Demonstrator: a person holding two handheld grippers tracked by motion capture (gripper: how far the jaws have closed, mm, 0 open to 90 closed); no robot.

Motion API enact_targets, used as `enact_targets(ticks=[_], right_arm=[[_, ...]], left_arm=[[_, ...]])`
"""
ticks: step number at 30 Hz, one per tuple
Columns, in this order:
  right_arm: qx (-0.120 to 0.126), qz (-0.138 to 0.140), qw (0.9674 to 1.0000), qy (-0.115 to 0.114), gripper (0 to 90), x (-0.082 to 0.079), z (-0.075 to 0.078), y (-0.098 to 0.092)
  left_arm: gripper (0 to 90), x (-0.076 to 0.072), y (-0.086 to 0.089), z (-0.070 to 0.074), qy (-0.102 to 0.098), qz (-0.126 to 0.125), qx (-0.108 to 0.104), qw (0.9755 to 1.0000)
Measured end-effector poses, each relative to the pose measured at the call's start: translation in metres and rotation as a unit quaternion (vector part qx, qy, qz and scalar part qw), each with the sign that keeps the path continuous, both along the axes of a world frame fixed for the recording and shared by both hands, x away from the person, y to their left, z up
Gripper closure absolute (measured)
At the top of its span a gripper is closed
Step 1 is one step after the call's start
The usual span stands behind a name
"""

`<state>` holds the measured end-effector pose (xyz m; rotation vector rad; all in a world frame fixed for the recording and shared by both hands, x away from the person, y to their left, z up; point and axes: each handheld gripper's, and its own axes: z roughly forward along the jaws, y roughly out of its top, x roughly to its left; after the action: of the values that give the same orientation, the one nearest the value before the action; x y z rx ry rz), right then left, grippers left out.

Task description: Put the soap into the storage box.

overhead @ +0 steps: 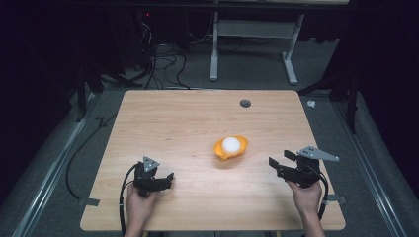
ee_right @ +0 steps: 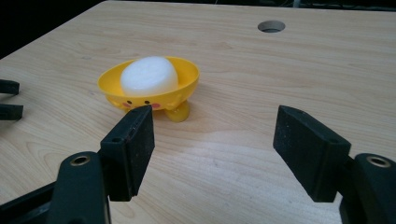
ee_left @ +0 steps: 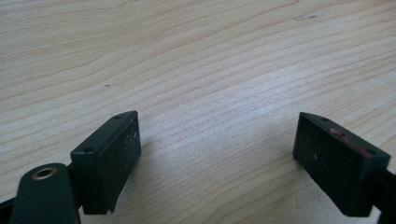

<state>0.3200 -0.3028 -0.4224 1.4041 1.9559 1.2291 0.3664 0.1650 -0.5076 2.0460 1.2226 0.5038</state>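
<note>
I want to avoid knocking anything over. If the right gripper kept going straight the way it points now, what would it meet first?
Probably the yellow bowl holding the white ball. It sits ahead and slightly left of the right gripper, whose jaws stand open, so the left jaw might touch it first. Depth is uncertain.

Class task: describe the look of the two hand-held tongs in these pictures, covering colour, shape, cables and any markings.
Both tongs are black. The left tongs and right tongs each carry a grey three-cornered plate on top and trail a black cable. Each has two flat, block-like jaws with dark, lightly speckled pads and small screw holes; brass-coloured eyelets sit at the jaw bases. One left pad bears a reddish smear. Forearms are bare, no sleeves.
</note>
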Motion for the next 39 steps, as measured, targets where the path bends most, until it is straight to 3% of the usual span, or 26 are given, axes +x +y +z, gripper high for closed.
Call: enact_targets(ticks=[27, 39], right_arm=[[0.001, -0.004, 0.9998, 0.018, 30.5, -0.006, -0.020, 0.003], [-0.015, -0.003, 0.9995, 0.026, 30.6, -0.007, -0.028, 0.010]], left_arm=[[15.5, 0.000, 0.000, 0.000, 0.000, 0.000, 0.000, 1.0000], [15.5, 0.000, 0.000, 0.000, 0.000, 0.000, 0.000, 1.0000]])
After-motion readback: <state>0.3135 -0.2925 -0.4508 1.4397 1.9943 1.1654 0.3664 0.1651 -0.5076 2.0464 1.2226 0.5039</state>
